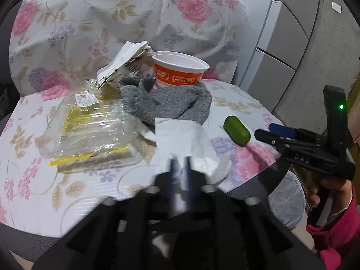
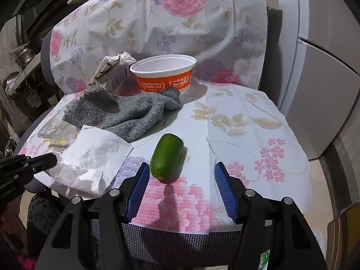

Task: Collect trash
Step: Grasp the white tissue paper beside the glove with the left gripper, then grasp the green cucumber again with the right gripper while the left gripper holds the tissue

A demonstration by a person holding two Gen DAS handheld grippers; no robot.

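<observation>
Covering the chair seat, a floral cloth point(image 2: 247, 121) bears the trash. Left gripper point(image 1: 180, 164): blurred, its fingers a little apart over the near edge of the crumpled white tissue point(image 1: 184, 139); whether the pads press on the tissue cannot be told. Right gripper point(image 2: 182, 180): blue pads spread wide, nothing held, with the green fruit point(image 2: 166, 159) just ahead between them. Behind lie a grey sock point(image 2: 126, 114), an orange-banded paper bowl point(image 2: 164, 76), a flattened carton point(image 2: 112, 74) and a clear plastic wrapper point(image 1: 90, 123).

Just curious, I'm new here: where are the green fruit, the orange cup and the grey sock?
Green fruit point(image 2: 167, 157), right wrist view, its middle.
Orange cup point(image 2: 165, 83), right wrist view, printed side.
Grey sock point(image 1: 177, 105), left wrist view, its middle.
</observation>
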